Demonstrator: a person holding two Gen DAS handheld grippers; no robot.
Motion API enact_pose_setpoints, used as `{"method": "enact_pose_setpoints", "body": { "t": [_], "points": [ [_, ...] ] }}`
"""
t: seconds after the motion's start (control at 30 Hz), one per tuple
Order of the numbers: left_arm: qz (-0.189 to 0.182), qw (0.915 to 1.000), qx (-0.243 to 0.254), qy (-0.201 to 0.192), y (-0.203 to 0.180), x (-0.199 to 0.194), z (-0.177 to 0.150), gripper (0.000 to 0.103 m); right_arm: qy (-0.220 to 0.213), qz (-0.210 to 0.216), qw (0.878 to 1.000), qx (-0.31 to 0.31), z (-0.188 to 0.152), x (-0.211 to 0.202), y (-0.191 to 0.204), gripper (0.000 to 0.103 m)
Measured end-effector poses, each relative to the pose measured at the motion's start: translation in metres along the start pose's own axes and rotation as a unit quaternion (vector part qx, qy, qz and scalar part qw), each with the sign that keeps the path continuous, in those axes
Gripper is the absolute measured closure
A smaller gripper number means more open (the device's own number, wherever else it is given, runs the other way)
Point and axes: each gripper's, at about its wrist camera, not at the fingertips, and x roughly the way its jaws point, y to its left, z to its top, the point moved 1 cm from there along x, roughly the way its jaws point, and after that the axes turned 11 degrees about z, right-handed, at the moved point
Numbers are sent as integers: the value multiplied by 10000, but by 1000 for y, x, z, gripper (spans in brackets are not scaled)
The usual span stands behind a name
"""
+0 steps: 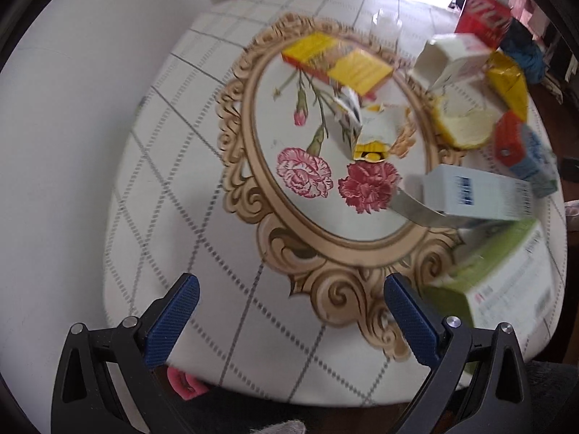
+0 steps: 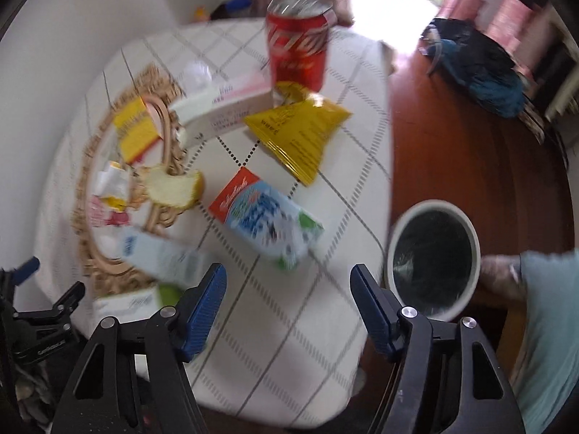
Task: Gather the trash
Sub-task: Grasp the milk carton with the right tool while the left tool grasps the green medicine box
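Note:
Trash lies on a table with a flowered cloth. In the left wrist view I see a yellow box, a pale blue box, a green and white box and a bread piece. My left gripper is open and empty above the near table edge. In the right wrist view a red cola can, a yellow snack bag and a milk carton lie ahead. My right gripper is open and empty, just short of the carton. A white bin with a dark liner stands on the floor to the right.
A white wall is left of the table. The wooden floor lies right of it, with a dark blue bag farther back. The left gripper's body shows at the lower left of the right wrist view.

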Motion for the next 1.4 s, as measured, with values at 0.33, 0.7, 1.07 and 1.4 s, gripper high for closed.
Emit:
{"method": "enact_pose_setpoints", "body": {
  "t": [0.33,0.7,1.07,1.4],
  "points": [
    [-6,9996,251,141,-6,22,9,0,870,88,9940,-662,41,76,9,31],
    [-455,9655,1999,-1605,-38,-106,-11,0,349,751,9839,1583,-81,32,-48,37],
    [-544,9065,4120,-752,-148,-60,-29,0,-152,1016,9506,2930,-174,21,-68,39],
    [-825,9722,2186,181,-98,-42,-22,20,-184,994,9593,2636,-158,19,-64,40]
  ]
}}
